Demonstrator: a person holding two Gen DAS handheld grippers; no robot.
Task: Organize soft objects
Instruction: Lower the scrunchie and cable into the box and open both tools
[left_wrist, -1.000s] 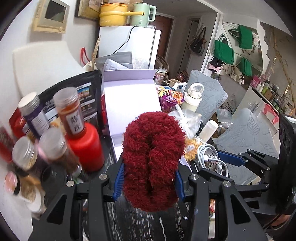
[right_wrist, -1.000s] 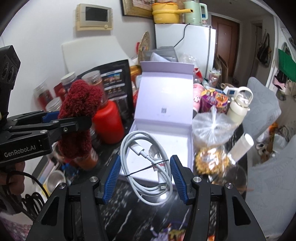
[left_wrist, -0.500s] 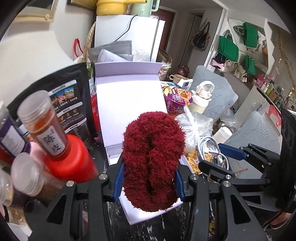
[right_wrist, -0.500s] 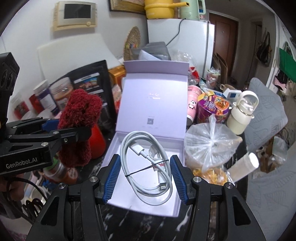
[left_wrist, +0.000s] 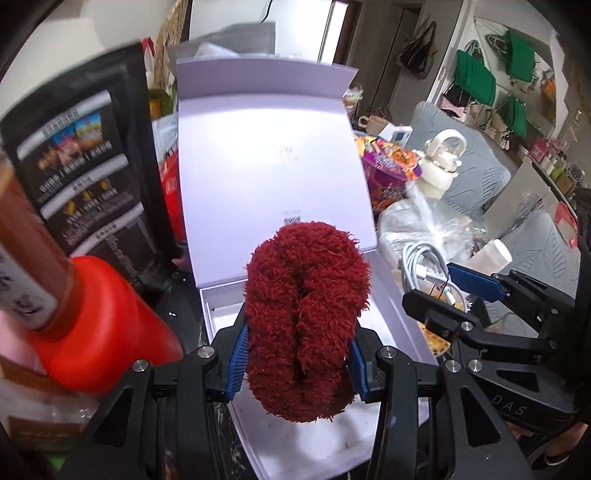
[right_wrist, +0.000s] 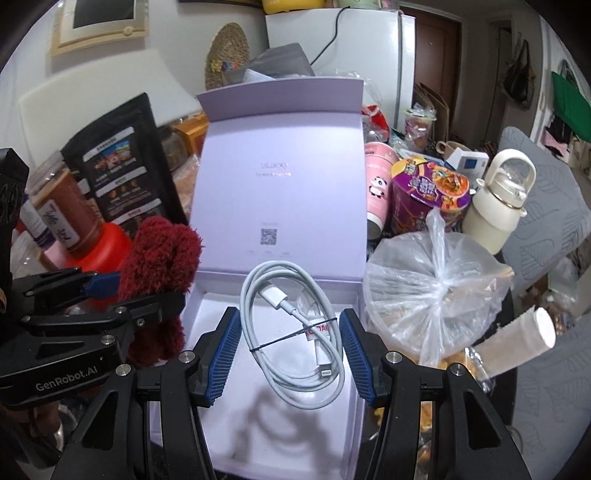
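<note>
A: What was the left gripper (left_wrist: 297, 363) doing?

B: Its blue pads were clamped on a fluffy dark red scrunchie (left_wrist: 306, 321), one on each side. The scrunchie hung over the open tray of the lilac box (left_wrist: 266, 155), not touching the floor of it as far as I could tell. The lower part of the box was hidden behind the scrunchie and the gripper's black frame.

A: And the right gripper (right_wrist: 290, 350)?

B: It held a coiled white cable (right_wrist: 295, 332), with both blue pads pressed against the coil's outer loops. A thin black tie ran across the coil, and a small red-and-white label sat on it, too small to read. The cable hung above the same tray and cast a shadow on the white floor below.

A: Could you see each gripper from the other camera?

B: Yes. In the left wrist view the right gripper came in from the right with the cable partly hidden behind its fingers. In the right wrist view the left one showed at the left edge, with the scrunchie sticking up above its pads.

A: What was hard to make out?

B: The near left of the left view was blurred: a red bottle (left_wrist: 99, 328) and a brown jar ran off the frame. The print on the black pouch (right_wrist: 122, 177) was unreadable. The contents of the tied plastic bag (right_wrist: 436, 291) were only a yellowish blur.
</note>
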